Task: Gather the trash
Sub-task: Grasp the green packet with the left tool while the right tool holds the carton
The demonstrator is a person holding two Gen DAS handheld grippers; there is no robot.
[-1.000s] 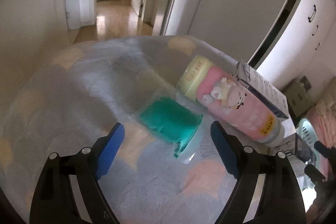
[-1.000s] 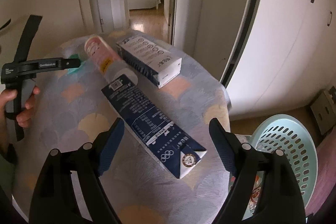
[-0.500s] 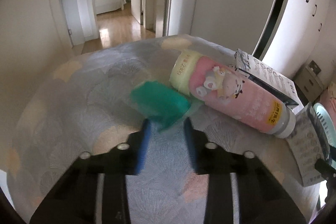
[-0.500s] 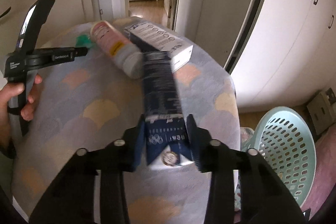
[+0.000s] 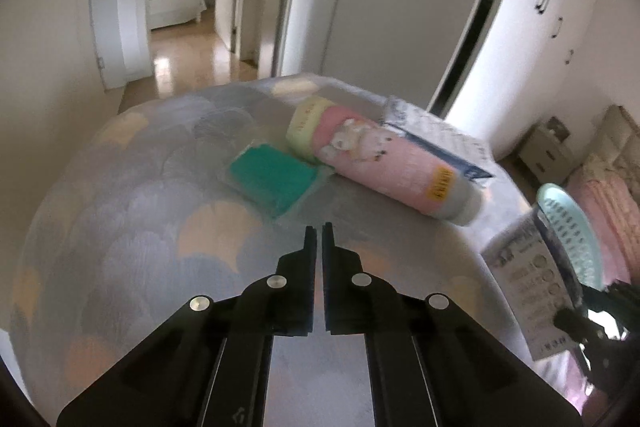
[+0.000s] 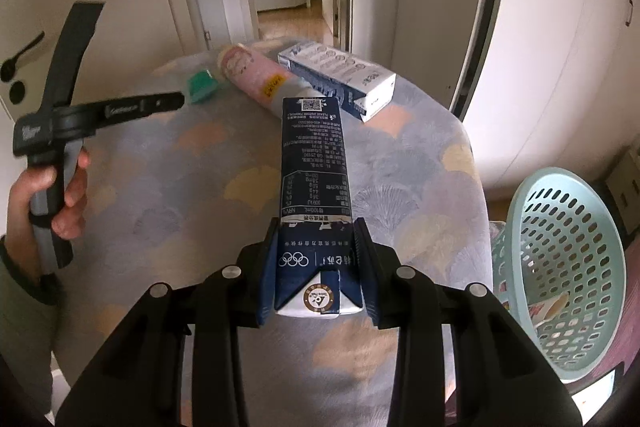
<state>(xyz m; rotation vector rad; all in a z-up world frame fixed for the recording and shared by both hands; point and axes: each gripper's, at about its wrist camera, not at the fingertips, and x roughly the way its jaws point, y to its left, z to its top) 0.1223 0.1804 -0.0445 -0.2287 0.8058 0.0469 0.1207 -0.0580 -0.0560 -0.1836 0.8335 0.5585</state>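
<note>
The right gripper [image 6: 316, 267] clenched the dark-blue milk carton [image 6: 313, 183] at its gabled end; likely light, crushable. The left gripper [image 5: 319, 241] was clenched empty.

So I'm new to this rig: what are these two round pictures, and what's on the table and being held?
Each picture comes from a fisheye camera on a hand-held gripper, looking along its two fingers; a person carries one per hand. The left gripper is shut on nothing, short of the green packet. The right gripper clamps the dark blue carton. On the patterned table also lie a pink bottle and a white box. Beside it stands a pale blue basket. The hand holds the left gripper.
</note>
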